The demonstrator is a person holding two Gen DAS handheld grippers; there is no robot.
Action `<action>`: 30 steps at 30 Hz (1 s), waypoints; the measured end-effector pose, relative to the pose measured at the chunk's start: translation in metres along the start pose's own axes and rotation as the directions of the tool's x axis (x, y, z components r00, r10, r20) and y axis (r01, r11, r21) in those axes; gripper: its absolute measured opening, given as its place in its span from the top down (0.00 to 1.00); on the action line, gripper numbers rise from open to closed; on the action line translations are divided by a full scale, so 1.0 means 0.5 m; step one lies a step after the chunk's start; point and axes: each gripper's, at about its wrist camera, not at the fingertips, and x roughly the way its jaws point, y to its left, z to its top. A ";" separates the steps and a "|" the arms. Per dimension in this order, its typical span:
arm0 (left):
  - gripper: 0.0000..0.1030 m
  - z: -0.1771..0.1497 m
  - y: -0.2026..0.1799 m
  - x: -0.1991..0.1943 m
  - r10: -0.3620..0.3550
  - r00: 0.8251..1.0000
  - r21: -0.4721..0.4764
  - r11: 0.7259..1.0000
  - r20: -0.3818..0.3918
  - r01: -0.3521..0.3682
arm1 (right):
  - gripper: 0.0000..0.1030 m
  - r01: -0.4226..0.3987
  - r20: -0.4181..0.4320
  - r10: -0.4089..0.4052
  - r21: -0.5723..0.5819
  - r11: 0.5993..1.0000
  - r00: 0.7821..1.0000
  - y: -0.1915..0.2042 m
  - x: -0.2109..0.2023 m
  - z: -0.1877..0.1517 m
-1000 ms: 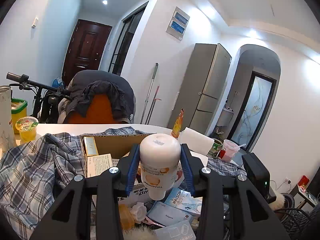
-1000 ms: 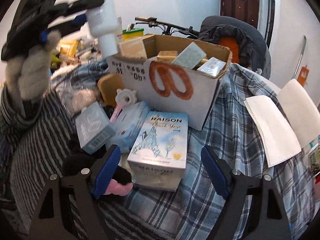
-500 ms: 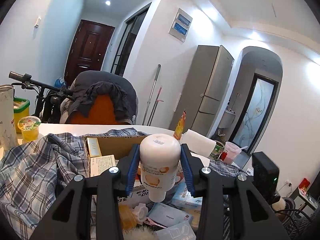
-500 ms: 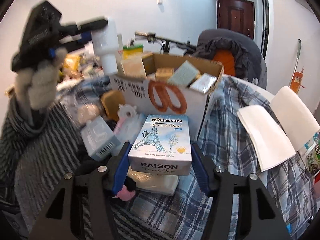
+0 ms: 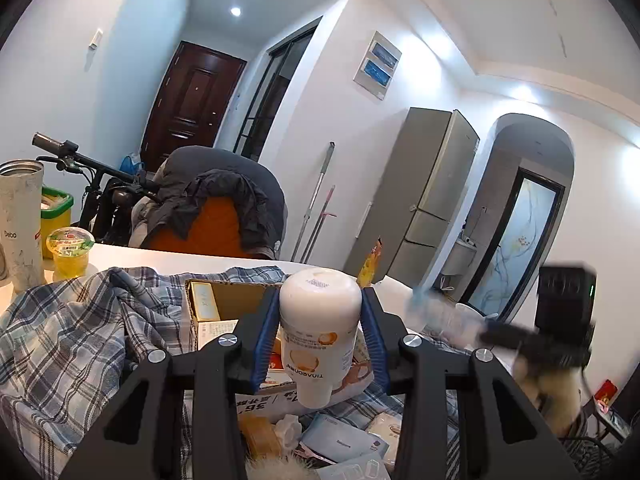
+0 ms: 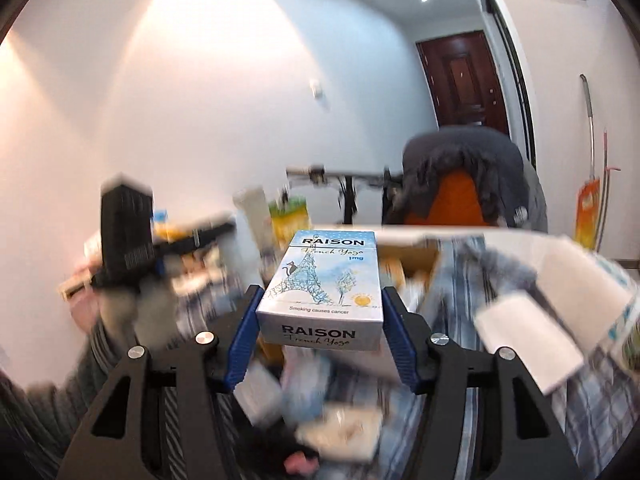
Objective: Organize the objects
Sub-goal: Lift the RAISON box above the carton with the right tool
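Observation:
My left gripper [image 5: 318, 336] is shut on a white bottle [image 5: 318, 320] with an orange label, held upside down above the open cardboard box [image 5: 224, 300]. A blue and white RAISON cigarette carton [image 6: 320, 288] is clamped between the blue pads of my right gripper [image 6: 320, 332], which holds it up off the table. In the left wrist view the right gripper [image 5: 528, 340] appears blurred at the right with a furry sleeve under it. The right wrist view shows the left gripper [image 6: 132, 248] blurred at the left. Small packets [image 5: 344, 436] lie below the box.
A plaid cloth [image 5: 60, 340] covers the table. A steel tumbler [image 5: 20, 220], a jelly cup [image 5: 70, 254] and a green-lidded tub [image 5: 56, 216] stand at the left. White pads [image 6: 560, 304] lie at the right. A draped chair [image 5: 216, 208] and a bicycle [image 5: 88, 184] are behind.
My right gripper shut on the RAISON carton that lay in front of the box and lifted it up. The left gripper with the bottle hardly moved.

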 end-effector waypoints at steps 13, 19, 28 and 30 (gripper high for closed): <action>0.59 0.002 0.009 0.003 0.019 1.000 -0.021 1.000 0.005 -0.019 | 0.44 0.123 -0.101 -0.101 0.232 0.965 0.990 -0.101 0.212 0.000; 0.59 -0.002 0.000 0.008 0.023 1.000 -0.004 1.000 -0.005 -0.023 | 0.44 0.171 -0.135 -0.146 0.198 0.965 0.980 -0.095 0.215 -0.010; 0.59 -0.004 0.002 0.013 0.036 0.999 -0.010 0.999 -0.009 -0.036 | 0.44 0.234 -0.163 -0.209 0.152 0.960 0.964 -0.103 0.235 -0.027; 0.59 -0.004 0.002 0.013 0.037 0.999 -0.010 0.999 -0.009 -0.037 | 0.44 0.234 -0.169 -0.208 0.150 0.961 0.963 -0.105 0.238 -0.027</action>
